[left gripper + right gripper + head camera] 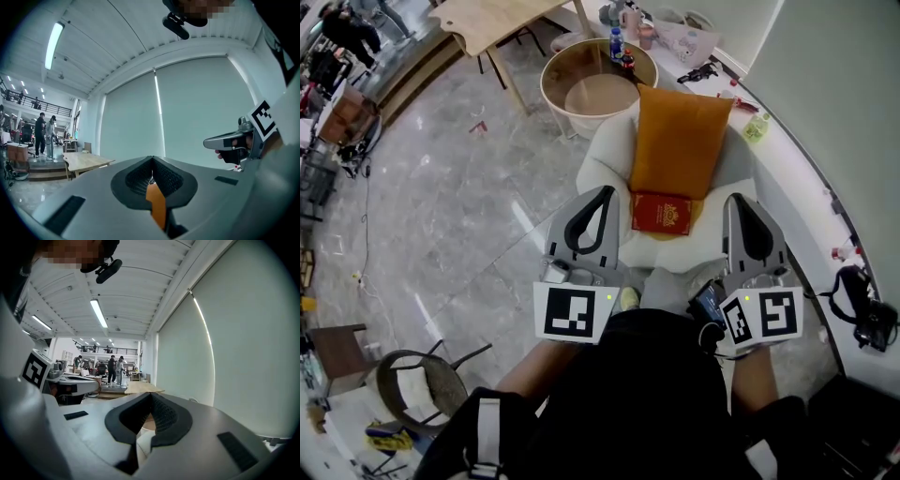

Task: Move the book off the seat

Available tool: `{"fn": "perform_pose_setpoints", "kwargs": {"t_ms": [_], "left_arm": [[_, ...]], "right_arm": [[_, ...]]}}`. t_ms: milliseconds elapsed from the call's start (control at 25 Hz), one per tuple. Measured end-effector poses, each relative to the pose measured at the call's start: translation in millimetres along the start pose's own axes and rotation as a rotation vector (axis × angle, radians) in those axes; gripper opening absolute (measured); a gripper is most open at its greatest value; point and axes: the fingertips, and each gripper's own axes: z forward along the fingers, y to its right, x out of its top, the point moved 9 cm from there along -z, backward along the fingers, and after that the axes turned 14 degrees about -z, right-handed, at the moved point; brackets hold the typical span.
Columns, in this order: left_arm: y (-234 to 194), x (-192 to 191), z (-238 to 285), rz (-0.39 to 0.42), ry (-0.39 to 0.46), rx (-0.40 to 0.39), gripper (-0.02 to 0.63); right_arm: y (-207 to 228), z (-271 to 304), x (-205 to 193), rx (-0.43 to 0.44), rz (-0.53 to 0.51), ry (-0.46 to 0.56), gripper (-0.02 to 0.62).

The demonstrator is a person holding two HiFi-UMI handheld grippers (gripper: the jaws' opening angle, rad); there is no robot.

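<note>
Lying book, head view only

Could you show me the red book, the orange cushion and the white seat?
Red book [661,213]: head view, middle of its cover.
Orange cushion [680,139]: head view, centre of its face.
White seat [675,251]: head view, bare front edge below the book.

I see a polished, glossy stone floor beneath me. The orange cushion looks like matt woven cloth, and the red book has a cover with shiny gilt print.
</note>
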Motion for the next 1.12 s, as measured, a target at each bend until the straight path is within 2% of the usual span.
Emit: {"fn": "perform_pose_setpoints", "kwargs": {"t_ms": [360, 800, 1120], "left_arm": [[-9, -3, 29, -0.025, -0.027, 0.025, 0.012], [-7, -6, 99, -0.028, -0.071, 0.017, 0.012], [-3, -7, 143, -0.024, -0.097, 0.040, 0.012]], "right_arm": [[20, 25, -6, 0.014, -0.013, -0.023, 0.014], [72, 70, -21, 0.035, 0.012, -0.032, 0.014], [108, 105, -36, 0.062, 0.036, -0.040, 0.014]]}}
